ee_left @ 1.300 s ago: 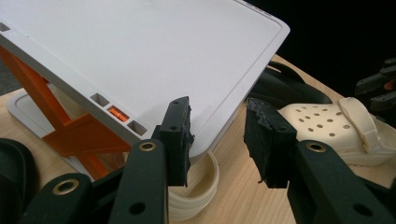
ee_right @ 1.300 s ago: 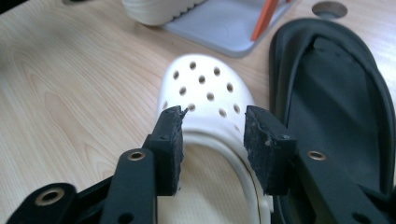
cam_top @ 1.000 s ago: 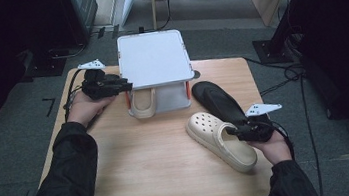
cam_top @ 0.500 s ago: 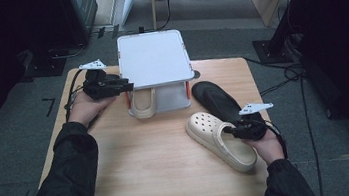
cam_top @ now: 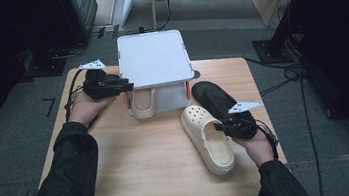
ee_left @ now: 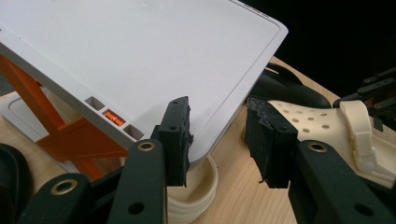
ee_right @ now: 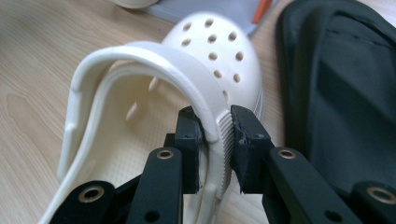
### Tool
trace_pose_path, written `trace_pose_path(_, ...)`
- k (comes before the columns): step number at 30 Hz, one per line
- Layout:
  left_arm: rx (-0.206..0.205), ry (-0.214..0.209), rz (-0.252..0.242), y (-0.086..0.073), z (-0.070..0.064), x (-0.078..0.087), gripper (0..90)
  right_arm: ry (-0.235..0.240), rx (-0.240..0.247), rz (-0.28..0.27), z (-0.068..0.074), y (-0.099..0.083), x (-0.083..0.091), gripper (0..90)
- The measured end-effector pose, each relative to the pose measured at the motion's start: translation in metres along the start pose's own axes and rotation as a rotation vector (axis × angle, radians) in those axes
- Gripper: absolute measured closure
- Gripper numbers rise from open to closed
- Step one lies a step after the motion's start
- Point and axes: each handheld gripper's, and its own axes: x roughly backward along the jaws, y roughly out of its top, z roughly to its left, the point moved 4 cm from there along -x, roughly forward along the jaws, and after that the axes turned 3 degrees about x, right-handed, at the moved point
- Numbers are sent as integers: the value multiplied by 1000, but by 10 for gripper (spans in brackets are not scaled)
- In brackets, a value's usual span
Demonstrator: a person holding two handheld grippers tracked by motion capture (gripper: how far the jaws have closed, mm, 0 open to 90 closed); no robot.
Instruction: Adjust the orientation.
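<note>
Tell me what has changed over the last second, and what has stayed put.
Little moved. The right gripper eased slightly away from the table's right edge while staying clamped on the side wall of the cream clog, which barely shifted. The left gripper kept its open jaws at the corner of the white rack. The second cream clog under the rack and the black shoe stayed where they were.

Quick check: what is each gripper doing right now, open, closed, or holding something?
Left gripper: open, by the white rack.
Right gripper: closed on the cream clog side wall.
</note>
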Motion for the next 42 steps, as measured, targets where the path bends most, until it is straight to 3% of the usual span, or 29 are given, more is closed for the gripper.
trace_pose_path(3, -1, 0, 0, 0, 0, 0, 607, -11, 5, -10, 10, 6, -3, 753)
trace_pose_path(14, 0, 1, 0, 0, 0, 0, 608, 37, -42, -20, 30, 11, -12, 756)
trace_pose_path(24, 1, 0, -1, 0, 0, 0, 607, 80, -58, -15, 33, 4, -15, 704)
trace_pose_path(27, 1, -1, -3, 0, 0, 0, 607, 96, -52, -42, 30, 4, -16, 608)
trace_pose_path(33, 3, -4, -1, 0, 1, 0, 608, 79, -9, -35, 30, 6, -26, 555)
trace_pose_path(42, 3, -1, -2, 0, 0, 0, 608, 5, 17, -45, 32, 10, -39, 506)
